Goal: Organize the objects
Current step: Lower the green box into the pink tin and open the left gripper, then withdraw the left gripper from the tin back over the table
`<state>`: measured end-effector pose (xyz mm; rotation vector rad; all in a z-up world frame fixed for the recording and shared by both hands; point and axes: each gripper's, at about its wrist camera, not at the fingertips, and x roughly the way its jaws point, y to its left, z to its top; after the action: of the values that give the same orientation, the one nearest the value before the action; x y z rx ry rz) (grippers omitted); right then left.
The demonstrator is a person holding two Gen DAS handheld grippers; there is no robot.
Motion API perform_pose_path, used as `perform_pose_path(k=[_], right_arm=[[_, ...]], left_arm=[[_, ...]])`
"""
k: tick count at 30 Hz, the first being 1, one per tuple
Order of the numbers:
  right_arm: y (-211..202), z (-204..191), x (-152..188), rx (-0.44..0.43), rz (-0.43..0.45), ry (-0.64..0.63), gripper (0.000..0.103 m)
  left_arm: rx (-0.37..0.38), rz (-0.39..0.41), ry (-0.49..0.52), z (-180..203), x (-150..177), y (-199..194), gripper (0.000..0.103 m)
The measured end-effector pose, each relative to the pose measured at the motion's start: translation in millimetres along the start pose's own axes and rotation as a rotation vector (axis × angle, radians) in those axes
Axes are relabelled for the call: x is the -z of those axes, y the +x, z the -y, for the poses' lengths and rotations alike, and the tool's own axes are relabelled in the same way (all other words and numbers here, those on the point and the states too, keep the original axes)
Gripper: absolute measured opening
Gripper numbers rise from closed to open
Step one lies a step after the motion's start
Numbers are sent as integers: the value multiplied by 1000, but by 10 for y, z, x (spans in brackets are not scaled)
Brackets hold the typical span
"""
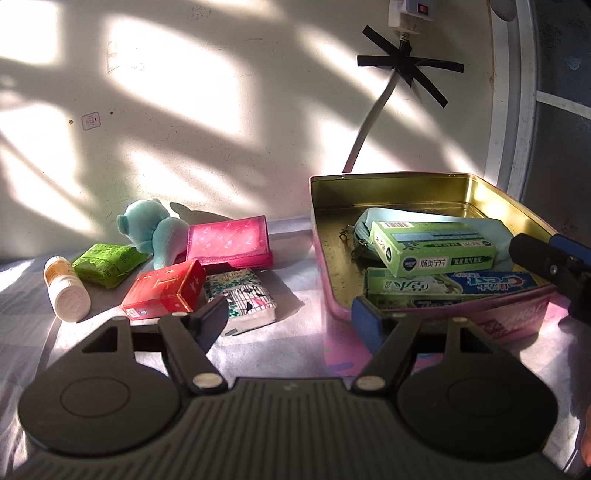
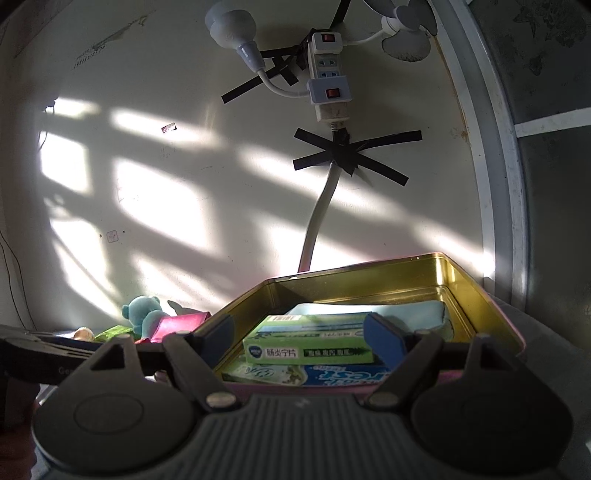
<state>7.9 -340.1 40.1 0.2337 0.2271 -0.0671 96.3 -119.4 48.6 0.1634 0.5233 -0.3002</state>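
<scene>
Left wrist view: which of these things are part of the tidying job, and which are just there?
Part of the job:
tin box
green medicine box, toothpaste box, blue pouch, all inside it
red box
tissue pack
pink wallet
teal plush
green packet
pill bottle

Just there:
power strip
black tape

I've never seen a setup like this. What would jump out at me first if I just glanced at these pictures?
Probably the gold-lined tin box on the right, already holding a green medicine box, a toothpaste carton and a pale blue pouch. To its left, loose things lie on the cloth: a teal plush toy, a pink wallet and a red box. On the sunlit wall behind, a power strip is held up with black tape.
</scene>
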Motion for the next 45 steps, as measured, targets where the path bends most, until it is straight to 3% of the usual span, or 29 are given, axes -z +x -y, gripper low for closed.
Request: perform_pose_path(k=[6, 13, 18, 25, 33, 42, 45], right_arm=[[-101, -280, 31, -40, 12, -13, 80], [-90, -783, 134, -138, -45, -130, 78], [-41, -1163, 266, -197, -87, -221, 77], [135, -1548, 444, -259, -186, -287, 76], [441, -1835, 580, -312, -315, -283, 76], [916, -1804, 661, -305, -463, -137, 76], [892, -1795, 667, -311, -458, -139, 76]], left_arm=[[-36, -3, -22, -248, 178, -105, 75], [-108, -42, -79, -708, 452, -115, 76], [-201, -87, -155, -1166, 620, -52, 76], [-283, -89, -236, -1631, 725, -40, 76], [-276, -68, -294, -1811, 771, -37, 76], [-252, -64, -346, -1897, 793, -42, 76], [-247, -70, -354, -1901, 797, -41, 76]])
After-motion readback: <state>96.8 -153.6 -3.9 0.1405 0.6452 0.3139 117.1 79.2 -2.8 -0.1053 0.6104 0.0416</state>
